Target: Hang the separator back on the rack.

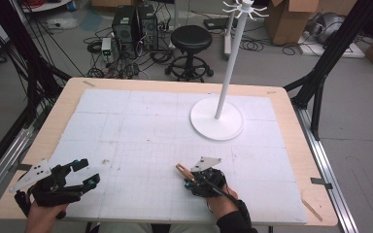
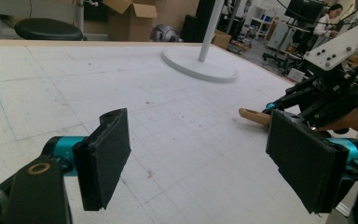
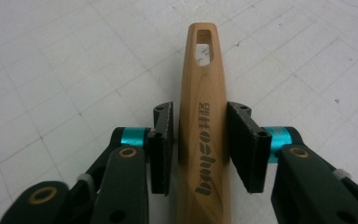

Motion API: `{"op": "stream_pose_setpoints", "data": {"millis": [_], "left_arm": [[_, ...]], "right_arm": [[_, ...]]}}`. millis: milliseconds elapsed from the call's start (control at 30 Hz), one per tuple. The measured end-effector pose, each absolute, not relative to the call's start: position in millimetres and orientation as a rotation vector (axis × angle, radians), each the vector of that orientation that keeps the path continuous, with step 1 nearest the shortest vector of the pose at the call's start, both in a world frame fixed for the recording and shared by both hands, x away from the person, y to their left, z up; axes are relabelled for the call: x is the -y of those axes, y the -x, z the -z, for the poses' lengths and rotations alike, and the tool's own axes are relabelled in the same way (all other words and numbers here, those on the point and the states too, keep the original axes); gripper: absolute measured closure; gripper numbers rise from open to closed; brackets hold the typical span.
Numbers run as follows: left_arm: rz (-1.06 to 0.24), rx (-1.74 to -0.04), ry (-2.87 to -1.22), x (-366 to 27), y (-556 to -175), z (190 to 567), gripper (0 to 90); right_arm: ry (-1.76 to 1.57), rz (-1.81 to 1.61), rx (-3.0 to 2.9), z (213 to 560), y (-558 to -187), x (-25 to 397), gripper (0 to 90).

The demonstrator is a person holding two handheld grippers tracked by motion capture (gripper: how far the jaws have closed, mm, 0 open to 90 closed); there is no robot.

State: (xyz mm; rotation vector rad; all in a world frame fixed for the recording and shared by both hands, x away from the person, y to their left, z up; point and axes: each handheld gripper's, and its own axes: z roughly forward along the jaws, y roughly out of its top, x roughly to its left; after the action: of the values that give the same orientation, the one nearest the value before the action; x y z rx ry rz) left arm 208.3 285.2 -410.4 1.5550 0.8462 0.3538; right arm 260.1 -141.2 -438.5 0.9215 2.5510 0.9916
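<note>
The right tongs (image 3: 199,147) clasp a wooden handle (image 3: 204,121) low over the worktop (image 1: 141,126), slotted end forward, plausibly for the hook stand (image 1: 223,97), while the left tongs (image 2: 205,158) gape empty.

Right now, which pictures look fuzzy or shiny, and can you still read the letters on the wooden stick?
Right gripper view: the wooden handle is sharp, and its "bayco" lettering reads clearly. Left gripper view: the left gripper looks soft up close, and the far room is blurry. High view: even light and faint shadows, with the white stand glowing a bit.
</note>
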Motion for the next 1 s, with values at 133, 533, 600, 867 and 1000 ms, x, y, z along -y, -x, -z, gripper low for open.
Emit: {"op": "stream_pose_setpoints", "data": {"millis": [133,533,600,867,1000], "left_arm": [[-0.354,-0.845,-1.558,-285,-208,410,22.1],[-0.35,-0.843,-1.558,-285,-209,410,22.1],[-0.35,-0.843,-1.559,-285,-209,410,22.1],[-0.349,-0.841,-1.565,-284,-209,410,22.1],[-0.35,-0.841,-1.565,-284,-209,410,22.2]], "right_arm": [[-0.933,-0.993,-2.546,439,-261,141,65.4],[-0.914,-0.967,-2.536,434,-259,139,66.6],[-0.932,-1.003,-2.528,430,-259,143,66.7],[-0.998,-1.211,-2.478,415,-258,162,67.1],[-0.996,-1.286,-2.455,407,-255,169,67.1]]}}
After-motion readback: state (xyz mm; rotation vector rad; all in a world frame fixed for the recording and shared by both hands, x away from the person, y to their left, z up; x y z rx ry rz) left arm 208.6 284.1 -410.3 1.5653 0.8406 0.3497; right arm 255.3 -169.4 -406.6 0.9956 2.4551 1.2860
